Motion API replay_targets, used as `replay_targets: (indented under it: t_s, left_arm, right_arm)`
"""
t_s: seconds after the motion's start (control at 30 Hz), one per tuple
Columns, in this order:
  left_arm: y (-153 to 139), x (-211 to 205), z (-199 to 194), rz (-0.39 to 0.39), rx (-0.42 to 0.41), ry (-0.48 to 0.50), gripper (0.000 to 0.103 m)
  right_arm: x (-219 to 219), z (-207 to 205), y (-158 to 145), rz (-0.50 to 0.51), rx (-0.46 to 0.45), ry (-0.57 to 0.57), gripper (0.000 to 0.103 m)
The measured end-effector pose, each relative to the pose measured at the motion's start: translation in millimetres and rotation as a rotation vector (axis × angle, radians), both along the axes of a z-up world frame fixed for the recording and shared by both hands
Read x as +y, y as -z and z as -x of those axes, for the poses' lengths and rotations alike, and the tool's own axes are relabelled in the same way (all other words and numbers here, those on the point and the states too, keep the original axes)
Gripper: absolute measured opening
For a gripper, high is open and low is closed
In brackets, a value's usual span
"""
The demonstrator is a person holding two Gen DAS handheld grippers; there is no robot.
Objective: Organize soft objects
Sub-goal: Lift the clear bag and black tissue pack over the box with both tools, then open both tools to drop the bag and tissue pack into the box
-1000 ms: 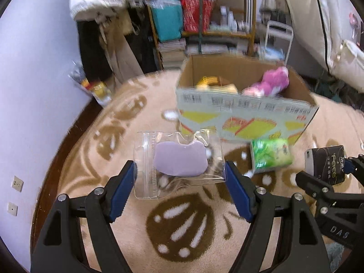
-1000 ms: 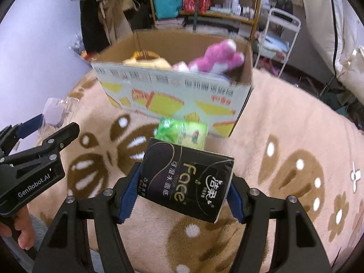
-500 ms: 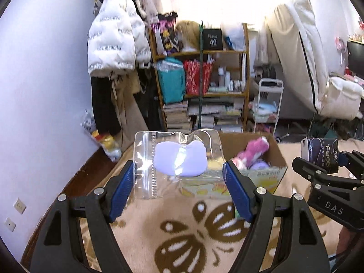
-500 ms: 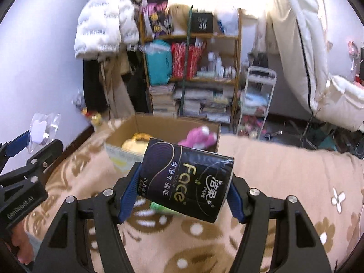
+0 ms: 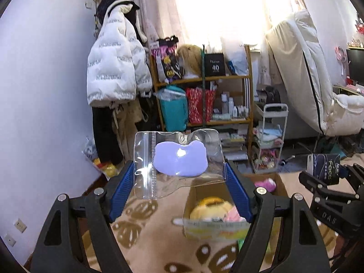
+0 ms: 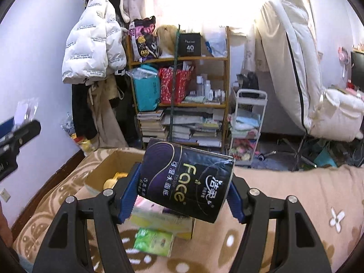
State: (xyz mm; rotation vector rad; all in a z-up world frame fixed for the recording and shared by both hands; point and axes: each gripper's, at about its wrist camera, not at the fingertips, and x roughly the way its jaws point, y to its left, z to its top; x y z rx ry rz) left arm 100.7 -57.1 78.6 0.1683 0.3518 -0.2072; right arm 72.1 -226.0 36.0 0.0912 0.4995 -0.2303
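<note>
Below, cardboard box (image 5: 278,183) holds plush toys (image 5: 210,208) (maybe three, blurred).

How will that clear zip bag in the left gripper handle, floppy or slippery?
Probably floppy: the clear zip bag already buckles along its top edge between the left gripper's pads. Likely slick, being glossy film. Seems light, holding only a flat lilac pad.

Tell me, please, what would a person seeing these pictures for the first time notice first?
First, the two things held up close: a clear zip bag with a lilac pad inside, between the left tongs, and a dark tissue pack clamped in the right tongs. Below them, an open cardboard box with plush toys stands on the beige patterned blanket.
</note>
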Motion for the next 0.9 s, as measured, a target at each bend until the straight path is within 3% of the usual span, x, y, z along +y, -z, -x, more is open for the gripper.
replay_targets:
  t_s: [0.37,0.8,0.9]
  left_arm:
    - [11.7,-22.3,-32.7,-0.014,-0.015,0.018,0.077]
    - [74.1,-31.9,-78.7,0.011,0.159,0.028,0.077]
    - [88.2,-35.9,-83.1,-0.016,0.182,0.042,0.077]
  right_arm:
    - [-5.2,-34.5,-3.3,0.060,-0.030,-0.022,0.071]
    - [-18.8,-62.2,50.1,0.000,0.059,-0.036,0.072]
    - [-20.3,-67.6,60.9,-0.009,0.084,-0.034,0.072]
